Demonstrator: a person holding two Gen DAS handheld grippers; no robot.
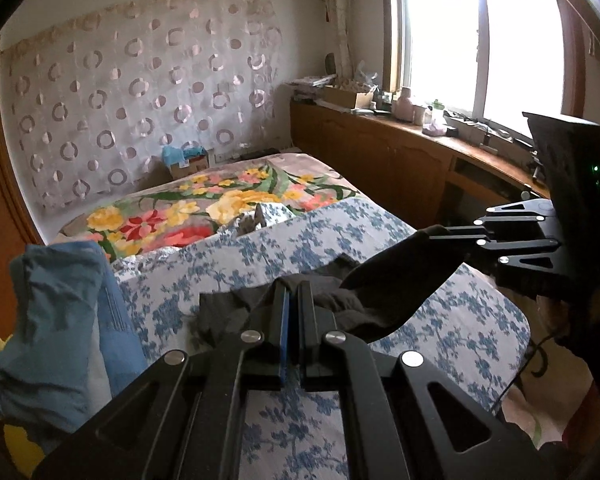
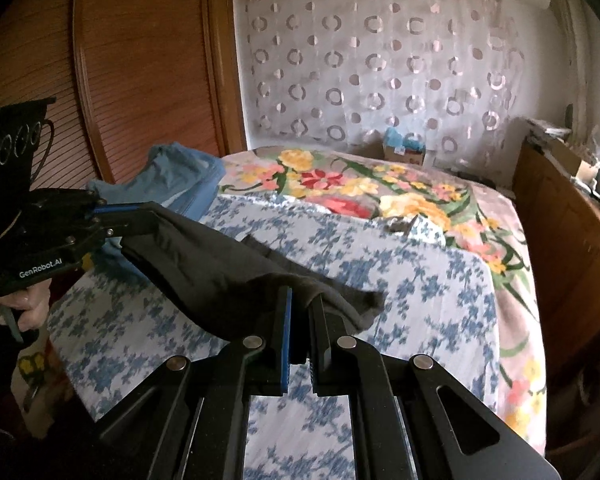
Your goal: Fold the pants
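Note:
Dark grey pants [image 1: 388, 280] hang stretched between my two grippers above the blue-flowered sheet [image 1: 220, 264] on the bed. My left gripper [image 1: 294, 286] is shut on one end of the pants; it also shows at the left of the right wrist view [image 2: 148, 216]. My right gripper [image 2: 304, 296] is shut on the other end of the pants [image 2: 220, 264]; it shows at the right of the left wrist view [image 1: 440, 234]. Part of the cloth trails on the sheet behind.
A pile of blue clothes [image 1: 60, 312] lies at the bed's left side. A bright flowered blanket [image 2: 380, 192] covers the far half of the bed. A wooden cabinet [image 1: 380, 148] with clutter runs under the window at right. A wooden wardrobe [image 2: 140, 60] stands left.

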